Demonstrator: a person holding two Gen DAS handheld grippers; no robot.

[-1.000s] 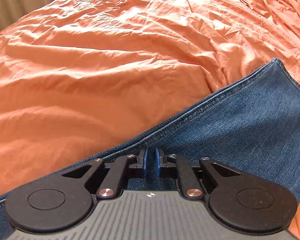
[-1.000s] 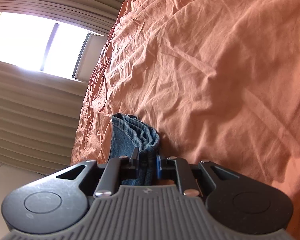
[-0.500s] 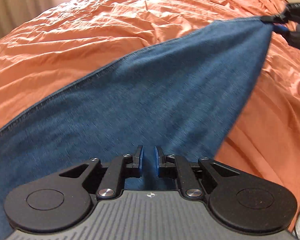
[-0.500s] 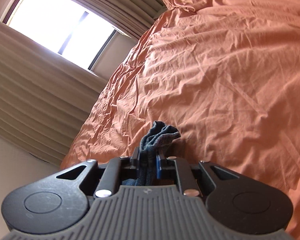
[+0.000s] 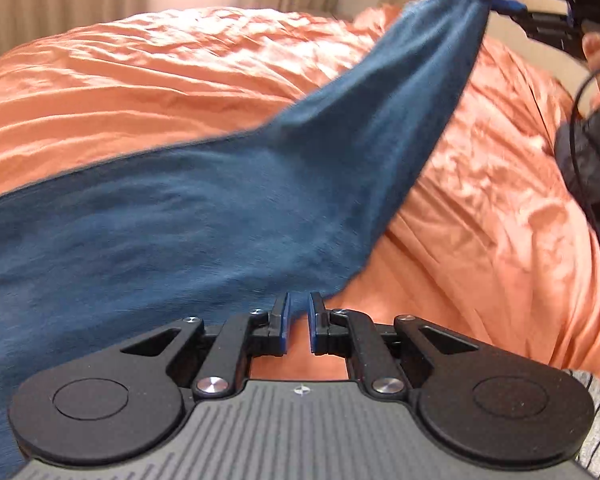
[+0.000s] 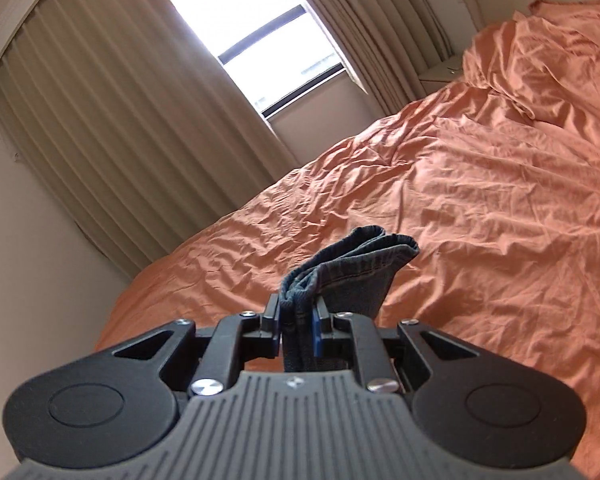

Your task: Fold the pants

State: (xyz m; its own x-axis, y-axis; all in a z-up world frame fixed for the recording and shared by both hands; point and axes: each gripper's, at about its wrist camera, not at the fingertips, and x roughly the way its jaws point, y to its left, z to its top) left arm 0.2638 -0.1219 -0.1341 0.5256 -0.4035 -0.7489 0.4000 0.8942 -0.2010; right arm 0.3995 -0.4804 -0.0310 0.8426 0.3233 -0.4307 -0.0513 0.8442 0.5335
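Left wrist view: my left gripper (image 5: 298, 322) is sitting parted, holding nothing, with the pants (image 5: 220, 200) running lower left to upper right above the orange bedspread (image 5: 140, 80). Right wrist view: my right gripper (image 6: 298, 320) is clamping the bunched hem of the pants (image 6: 348, 268), bottom center. I'm guessing that one-sided hold could let them sag or twist.

A bedroom: orange-sheeted bed (image 6: 480, 208), curtained window (image 6: 260, 32).
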